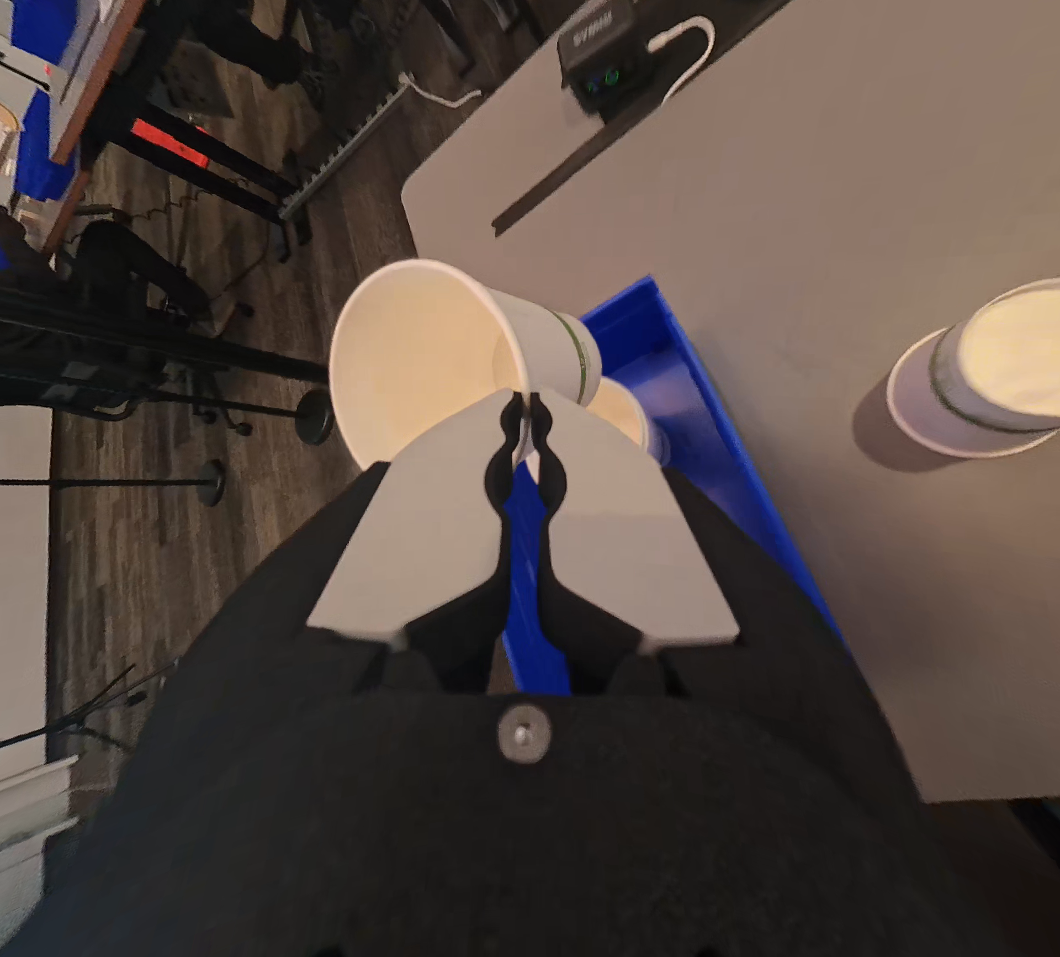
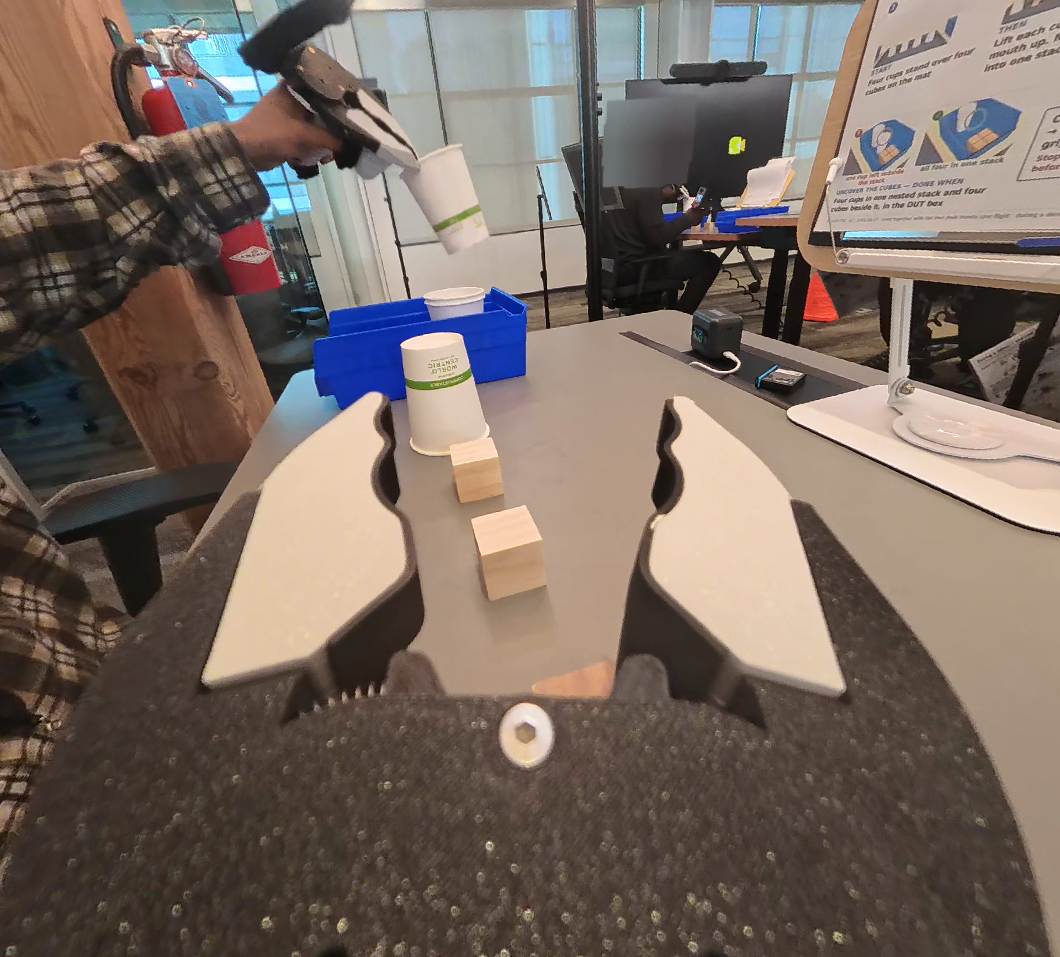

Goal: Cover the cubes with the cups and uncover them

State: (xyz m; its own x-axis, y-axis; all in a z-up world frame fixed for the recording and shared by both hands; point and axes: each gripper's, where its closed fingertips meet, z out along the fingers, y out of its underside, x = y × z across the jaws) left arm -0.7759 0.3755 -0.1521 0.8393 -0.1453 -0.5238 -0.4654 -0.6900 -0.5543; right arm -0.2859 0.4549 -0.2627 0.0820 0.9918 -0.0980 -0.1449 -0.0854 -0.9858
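Observation:
My left gripper (image 1: 527,404) is shut on the rim of a white paper cup (image 1: 424,356), held tilted in the air above the blue bin (image 1: 705,413); it shows far off in the right wrist view (image 2: 416,160) with the cup (image 2: 447,201). Another cup (image 2: 454,303) stands mouth up in the bin (image 2: 401,350). One cup (image 2: 440,396) stands upside down on the grey table (image 2: 631,442); it also shows in the left wrist view (image 1: 975,378). Two bare wooden cubes (image 2: 476,470) (image 2: 509,559) lie in a row before it. A third cube's corner (image 2: 579,680) shows low between my open, empty right gripper (image 2: 527,465) fingers.
A tablet stand with an instruction sheet (image 2: 946,126) stands at the right on a white base (image 2: 918,442). A small black device with a white cable (image 2: 716,333) and a small case (image 2: 780,377) lie at the table's far side. A wooden pillar (image 2: 86,183) stands left.

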